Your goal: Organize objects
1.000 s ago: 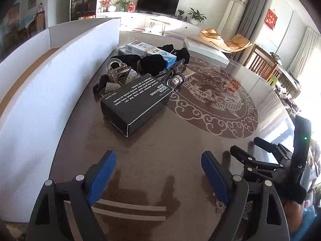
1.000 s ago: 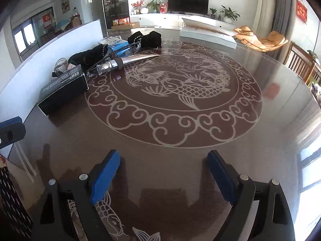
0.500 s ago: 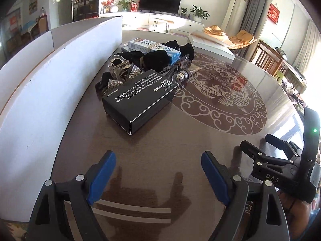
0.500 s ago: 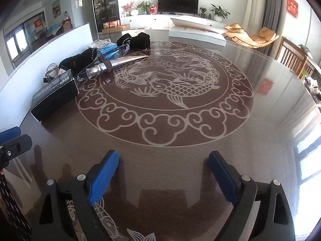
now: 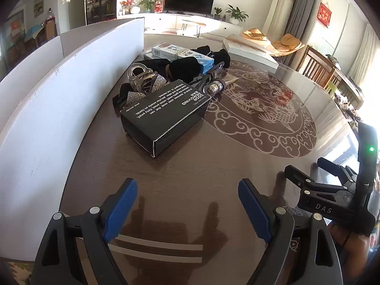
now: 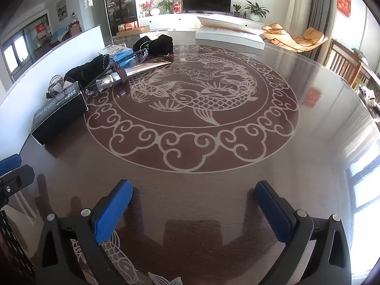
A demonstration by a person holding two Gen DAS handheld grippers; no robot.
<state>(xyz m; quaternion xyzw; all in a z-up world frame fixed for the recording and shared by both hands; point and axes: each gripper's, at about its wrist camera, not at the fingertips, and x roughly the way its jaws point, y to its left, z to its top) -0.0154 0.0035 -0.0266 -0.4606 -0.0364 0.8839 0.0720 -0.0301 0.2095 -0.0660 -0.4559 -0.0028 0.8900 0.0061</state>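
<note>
A black box with white lettering [image 5: 166,114] [image 6: 59,111] lies on the round brown table [image 5: 166,178], nearest me in a cluster. Behind it sit a clear glass piece with glittery straps [image 5: 140,80], black cloth pouches [image 5: 182,67] [image 6: 154,44], blue-and-white cartons [image 5: 175,51] [image 6: 116,52] and a clear bottle with a metal neck [image 6: 111,80] [image 5: 216,86]. My left gripper [image 5: 187,204] is open over bare table short of the box. My right gripper [image 6: 193,204] holds nothing, its jaws opening wider over the table's near edge.
A white board wall [image 5: 59,95] runs along the table's left side. A flat white box [image 6: 228,35] lies at the far edge. The koi pattern [image 6: 194,95] fills the table's middle. Wooden chairs [image 5: 325,68] stand at the right.
The right gripper's jaws have spread wider apart. Both views have shifted slightly, with no object on the table moved.
</note>
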